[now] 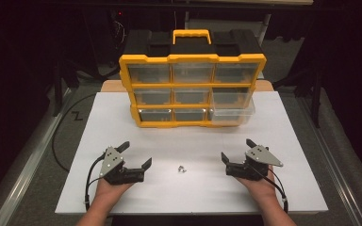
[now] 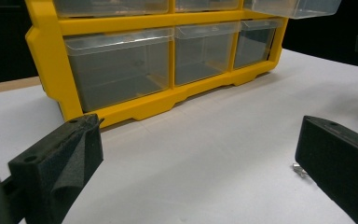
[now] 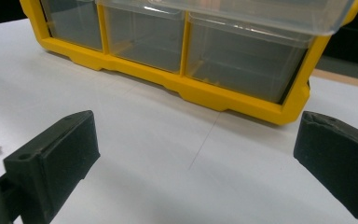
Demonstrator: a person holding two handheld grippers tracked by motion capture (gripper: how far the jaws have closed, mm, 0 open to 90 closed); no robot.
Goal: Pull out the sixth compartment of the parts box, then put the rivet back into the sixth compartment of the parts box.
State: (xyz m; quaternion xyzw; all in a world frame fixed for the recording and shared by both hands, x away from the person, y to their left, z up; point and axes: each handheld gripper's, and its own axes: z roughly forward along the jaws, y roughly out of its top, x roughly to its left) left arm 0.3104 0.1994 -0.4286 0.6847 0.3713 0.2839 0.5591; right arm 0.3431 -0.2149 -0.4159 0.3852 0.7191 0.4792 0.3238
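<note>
Set upright at the far side of a white bench (image 1: 273, 141): a yellow-framed organiser (image 1: 192, 59) with a black back and a yellow carry handle (image 1: 191, 34), three rows of three clear drawers. Pulled partway out at the right, jutting over the bench: one clear drawer (image 1: 233, 113). Peeking from behind the organiser's left corner: a wooden edge (image 1: 111, 85). Looped on the grey floor to the left: a black cable (image 1: 59, 141), beside a pale metal rail (image 1: 23, 183). Beyond, dark.

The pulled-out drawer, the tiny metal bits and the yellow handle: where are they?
Pulled-out drawer (image 1: 233, 112): high view, its clear front wall.
Metal bits (image 1: 182, 168): high view, the cluster's middle.
Yellow handle (image 1: 191, 34): high view, its top bar.
</note>
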